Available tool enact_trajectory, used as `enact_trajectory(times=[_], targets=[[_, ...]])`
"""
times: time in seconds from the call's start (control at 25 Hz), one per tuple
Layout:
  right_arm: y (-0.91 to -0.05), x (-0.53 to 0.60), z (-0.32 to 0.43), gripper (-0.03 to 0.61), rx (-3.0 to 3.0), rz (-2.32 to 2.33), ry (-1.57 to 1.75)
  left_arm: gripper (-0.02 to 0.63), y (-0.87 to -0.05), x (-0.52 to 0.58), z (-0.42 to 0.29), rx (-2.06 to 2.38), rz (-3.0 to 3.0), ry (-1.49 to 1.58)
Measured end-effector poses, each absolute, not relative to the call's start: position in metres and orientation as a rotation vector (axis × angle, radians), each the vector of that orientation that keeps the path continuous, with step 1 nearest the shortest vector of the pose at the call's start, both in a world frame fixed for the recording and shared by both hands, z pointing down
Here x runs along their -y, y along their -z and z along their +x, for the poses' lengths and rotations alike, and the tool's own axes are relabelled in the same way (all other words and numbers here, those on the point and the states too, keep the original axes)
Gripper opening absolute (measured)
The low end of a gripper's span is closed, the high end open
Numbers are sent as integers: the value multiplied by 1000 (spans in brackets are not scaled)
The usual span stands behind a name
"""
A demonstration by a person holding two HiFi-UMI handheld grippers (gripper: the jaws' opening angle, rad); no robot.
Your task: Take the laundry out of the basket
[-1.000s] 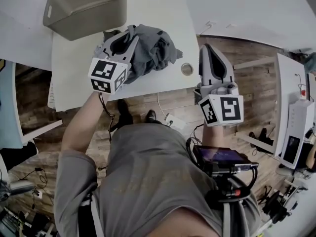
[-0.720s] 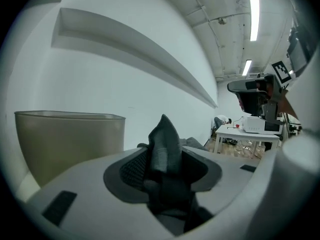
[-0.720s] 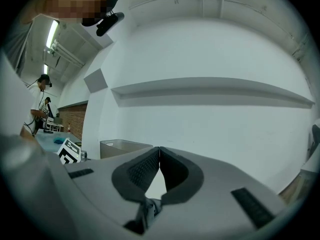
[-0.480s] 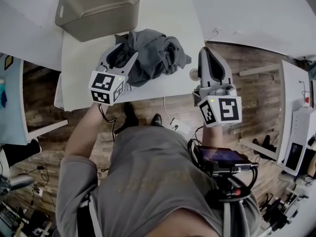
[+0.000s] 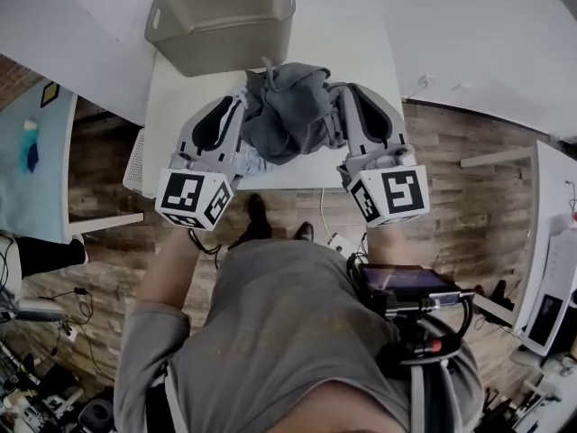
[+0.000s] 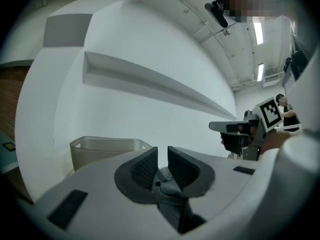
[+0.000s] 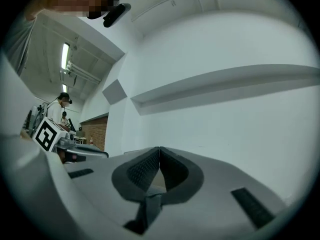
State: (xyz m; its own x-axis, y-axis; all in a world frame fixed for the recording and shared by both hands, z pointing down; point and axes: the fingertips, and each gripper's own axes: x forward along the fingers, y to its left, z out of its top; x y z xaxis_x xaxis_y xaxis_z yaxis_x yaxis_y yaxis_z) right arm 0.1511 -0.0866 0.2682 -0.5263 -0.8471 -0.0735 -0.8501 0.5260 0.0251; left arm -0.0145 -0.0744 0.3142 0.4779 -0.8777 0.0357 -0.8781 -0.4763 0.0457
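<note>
The laundry [image 5: 290, 115] is a crumpled dark gray bundle, out of the basket [image 5: 221, 21] and sitting on the white table [image 5: 176, 124] just in front of it, on the person's side. It's too bunched up to tell what garment it is.

The left gripper [image 6: 162, 156] is beside the bundle. Its jaws are closing, with a thin gap left and nothing in it. The right gripper [image 7: 159, 156] is on the other side, pads pressed together on nothing.

From the head view I can't tell if either tip touches the cloth. Neither gripper view shows the laundry, and the left one only catches the basket's top.
</note>
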Motion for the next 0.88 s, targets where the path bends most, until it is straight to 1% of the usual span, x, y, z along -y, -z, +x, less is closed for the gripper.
enact_trajectory(times=[0.04, 0.08, 0.16, 0.4, 0.72, 0.88], targets=[[-267, 87, 144, 8, -2706, -1477, -91, 61, -306, 72, -17, 1599, 2646, 15], [-265, 88, 136, 8, -2710, -1453, -95, 32, -297, 69, -19, 1617, 2641, 42], [-260, 89, 121, 8, -2711, -1410, -106, 9, -280, 64, -23, 1653, 2625, 99], [-252, 84, 91, 8, -2752, -1325, -149, 8, -240, 57, -33, 1817, 2604, 203], [-253, 80, 99, 8, -2766, -1353, -201, 9, -230, 54, -22, 1813, 2563, 261], [-258, 81, 104, 8, -2761, -1357, -166, 9, -229, 53, -14, 1795, 2572, 268]])
